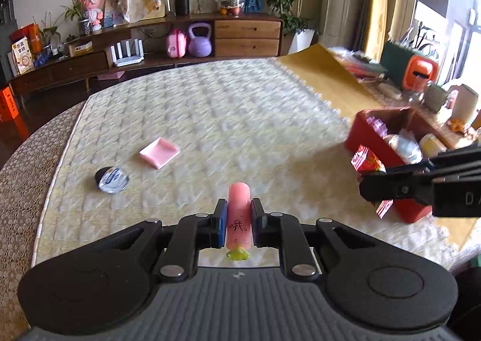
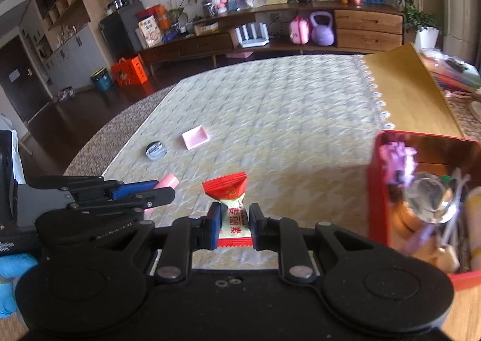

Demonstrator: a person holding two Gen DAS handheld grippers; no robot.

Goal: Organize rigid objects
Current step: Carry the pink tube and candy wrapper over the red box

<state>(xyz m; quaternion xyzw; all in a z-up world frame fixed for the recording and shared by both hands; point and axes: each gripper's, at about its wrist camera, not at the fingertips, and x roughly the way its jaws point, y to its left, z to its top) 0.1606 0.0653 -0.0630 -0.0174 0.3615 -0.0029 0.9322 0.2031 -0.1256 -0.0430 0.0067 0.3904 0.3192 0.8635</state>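
My left gripper (image 1: 239,208) is shut on a pink cylinder (image 1: 239,214) with black writing and a yellow-green end, held above the quilted cream table cover (image 1: 225,118). My right gripper (image 2: 234,214) is shut on a red and cream candy packet (image 2: 230,193). The red box (image 2: 421,142) with several items inside stands just right of the right gripper. In the left wrist view the right gripper (image 1: 372,187) reaches in from the right edge beside the red box (image 1: 360,127). In the right wrist view the left gripper (image 2: 162,187) appears at left with the pink cylinder (image 2: 169,181).
A pink shallow tray (image 1: 160,152) and a round black-and-silver tin (image 1: 111,179) lie on the cover's left side. A yellow cloth (image 1: 327,79) covers the far right. Clutter (image 1: 421,70) lines the right edge. A sideboard (image 1: 180,40) stands behind the table.
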